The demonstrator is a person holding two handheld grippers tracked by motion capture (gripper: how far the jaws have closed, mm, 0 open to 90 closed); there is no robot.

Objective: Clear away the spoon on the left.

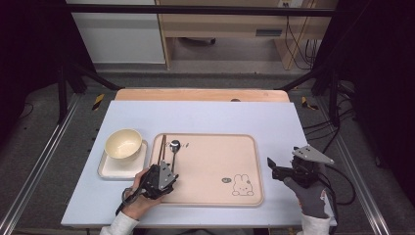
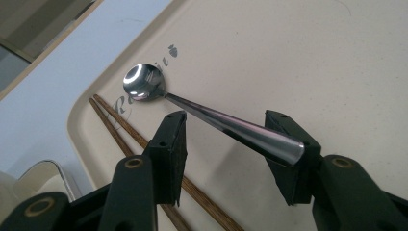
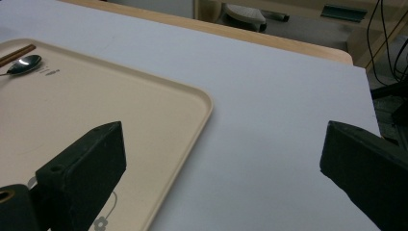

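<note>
My left gripper (image 2: 226, 144) has spread jaws around the spoon (image 2: 211, 115), lying near the tray's (image 1: 244, 196) left edge beside the chopsticks (image 2: 139, 144); lifting carelessly may drag it. Right gripper (image 3: 221, 163) is wide open.

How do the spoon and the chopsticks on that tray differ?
The spoon is shiny metal; the chopsticks are dark brown wood. The spoon widens into a round bowl; the chopsticks are thin and straight. The spoon's handle lies between the left gripper's open jaws; the chopsticks lie beside them. Both rest on the tray.
</note>
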